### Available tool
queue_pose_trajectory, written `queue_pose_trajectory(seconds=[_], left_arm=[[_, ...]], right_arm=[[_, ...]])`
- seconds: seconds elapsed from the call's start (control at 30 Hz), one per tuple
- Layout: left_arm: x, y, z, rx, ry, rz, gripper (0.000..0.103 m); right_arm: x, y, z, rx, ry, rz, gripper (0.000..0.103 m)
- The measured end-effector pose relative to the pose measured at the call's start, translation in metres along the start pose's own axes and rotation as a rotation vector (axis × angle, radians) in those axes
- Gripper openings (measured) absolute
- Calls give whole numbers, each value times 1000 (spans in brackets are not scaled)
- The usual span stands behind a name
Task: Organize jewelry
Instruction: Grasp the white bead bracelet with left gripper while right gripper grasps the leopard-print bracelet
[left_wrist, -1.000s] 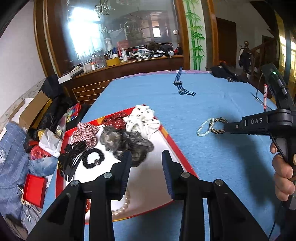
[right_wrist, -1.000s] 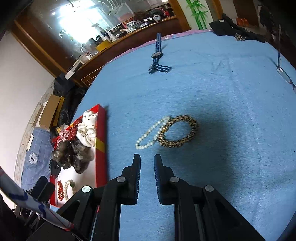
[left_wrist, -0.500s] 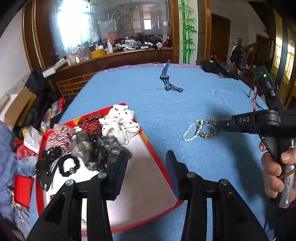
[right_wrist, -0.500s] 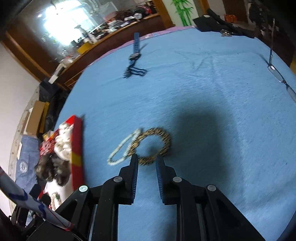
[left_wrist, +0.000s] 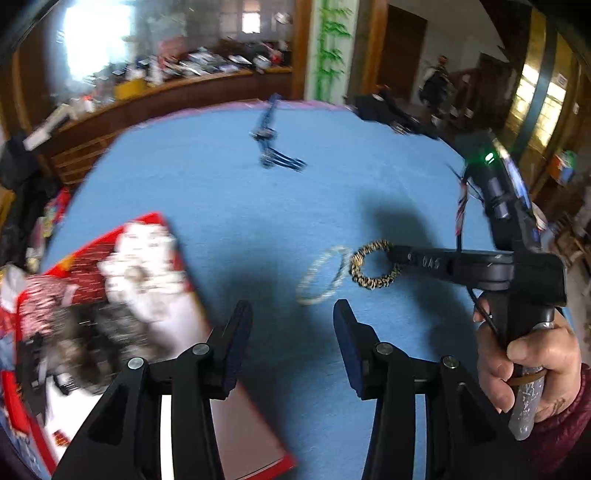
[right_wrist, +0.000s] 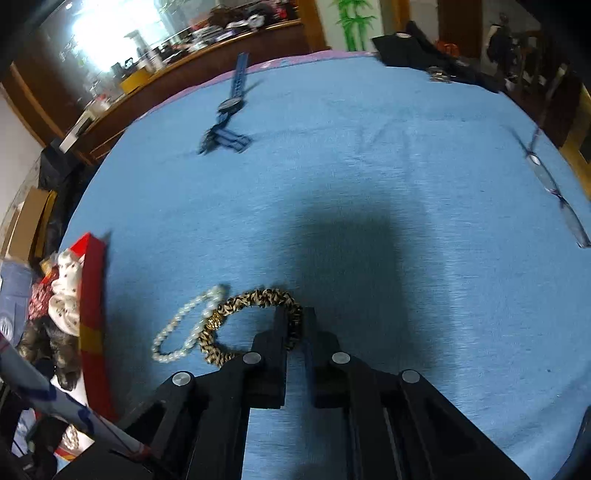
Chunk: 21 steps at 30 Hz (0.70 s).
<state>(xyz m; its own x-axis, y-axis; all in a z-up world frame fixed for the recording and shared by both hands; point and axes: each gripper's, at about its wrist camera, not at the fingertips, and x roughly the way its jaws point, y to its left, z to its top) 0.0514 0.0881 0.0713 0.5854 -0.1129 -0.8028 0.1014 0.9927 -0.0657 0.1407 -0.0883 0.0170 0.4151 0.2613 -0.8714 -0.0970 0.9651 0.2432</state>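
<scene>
Moved since a second ago: my right tongs (right_wrist: 294, 325), then hovering short of the leopard-print scrunchie (right_wrist: 255, 299), are now down on it; my left tongs (left_wrist: 292, 321), then over the red tray (left_wrist: 177, 258), are now over bare cloth beside it, their jaws having just been widening.

Right tongs: jaws just closed, clamped on the right-hand side of the scrunchie's ring, fabric pinched between the pads; my hand (left_wrist: 528, 365) grips the handle, dark red sleeve at the wrist.

Left tongs: apart, nothing between the fingers, pointing toward the two loose pieces.

Leopard-print scrunchie: flat on the blue tablecloth (right_wrist: 369, 184), touching the pearl bracelet (right_wrist: 184, 328).

Pearl bracelet: on the cloth, just left of the scrunchie, between it and the tray.

Red tray: at the table's left edge; holds a white spotted scrunchie (left_wrist: 140, 258) and darker hair ties, blurred.

Blue watch (right_wrist: 231, 107): far side of the cloth, well apart.

Spectacles (right_wrist: 554, 195): right edge of the cloth
</scene>
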Motion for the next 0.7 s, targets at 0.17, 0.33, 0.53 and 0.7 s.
queue_pose_trajectory(seconds=[0.17, 0.33, 0.53, 0.7], left_arm=[[32, -24, 11, 38, 65, -54, 44], [68, -49, 19, 89, 117, -25, 36], [93, -61, 23, 116, 139, 48, 12], [91, -53, 25, 39, 131, 26, 4]], right_arm=[[-32, -33, 3, 80, -86, 5, 7], [-46, -52, 1, 134, -108, 62, 7], [-51, -44, 1, 121, -118, 109, 8], [-59, -41, 0, 115, -142, 126, 8]])
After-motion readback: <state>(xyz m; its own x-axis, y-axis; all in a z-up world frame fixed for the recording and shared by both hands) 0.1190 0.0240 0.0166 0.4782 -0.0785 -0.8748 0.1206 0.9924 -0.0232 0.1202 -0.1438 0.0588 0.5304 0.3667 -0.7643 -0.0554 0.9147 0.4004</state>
